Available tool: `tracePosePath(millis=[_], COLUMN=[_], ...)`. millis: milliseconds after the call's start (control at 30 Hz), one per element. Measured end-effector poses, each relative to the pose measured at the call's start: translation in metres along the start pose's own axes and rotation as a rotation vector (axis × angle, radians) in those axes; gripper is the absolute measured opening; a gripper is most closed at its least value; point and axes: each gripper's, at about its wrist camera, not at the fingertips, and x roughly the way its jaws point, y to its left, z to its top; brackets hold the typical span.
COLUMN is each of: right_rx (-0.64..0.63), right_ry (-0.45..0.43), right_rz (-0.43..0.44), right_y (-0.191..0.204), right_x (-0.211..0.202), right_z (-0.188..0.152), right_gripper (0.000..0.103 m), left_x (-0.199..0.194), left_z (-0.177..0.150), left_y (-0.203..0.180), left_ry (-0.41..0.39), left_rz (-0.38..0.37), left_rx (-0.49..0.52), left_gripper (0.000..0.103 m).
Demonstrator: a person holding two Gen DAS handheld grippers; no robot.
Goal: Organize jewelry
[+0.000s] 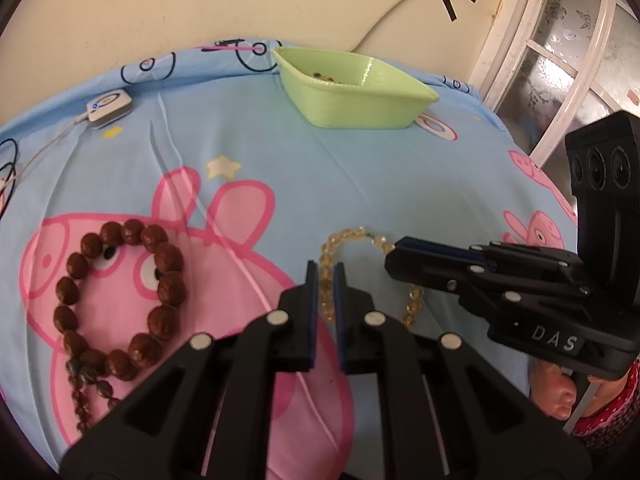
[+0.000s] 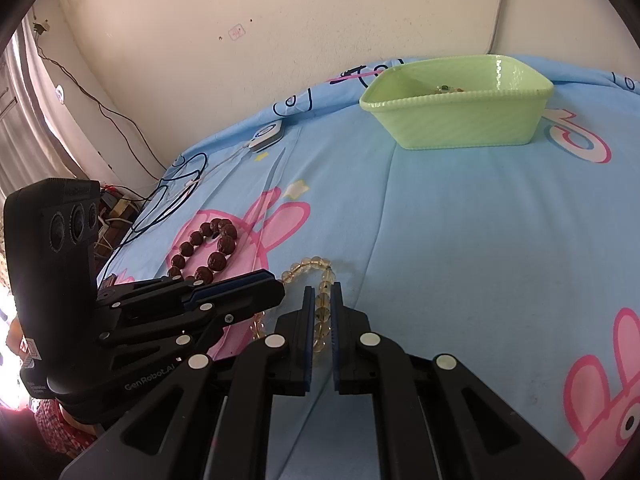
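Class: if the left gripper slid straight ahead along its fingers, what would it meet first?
Probably only the blue bedsheet just beyond the yellow bead bracelet the left gripper already pinches; the green basin lies farther off.

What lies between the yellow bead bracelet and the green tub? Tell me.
Nothing visible. Both grippers are shut on the yellow bead bracelet, and only bare blue bedsheet lies on the way to the green tub. The brown bead bracelet sits off to the side.

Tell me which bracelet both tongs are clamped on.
The yellow translucent bead bracelet, pinched on opposite sides by the left tongs and right tongs. The brown wooden bead bracelet lies untouched off to the side, on the pink pig print.
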Motion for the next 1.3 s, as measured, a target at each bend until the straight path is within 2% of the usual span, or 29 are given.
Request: tracePosePath(millis=[867, 1300], right_rx=[0.001, 0.022], right_ry=[-0.001, -0.095], right_rz=[-0.001, 0.032], right_y=[0.000, -0.003], right_x=[0.000, -0.015], right_z=[0.000, 0.000], right_gripper=[0.000, 0.000], left_x=[0.000, -0.005], left_z=[-0.002, -0.001], left_y=[-0.003, -0.001], left_ry=[-0.007, -0.027], left_rz=[-0.007, -0.021], left_rx=[0.019, 0.020], left_gripper=[0.007, 0.007])
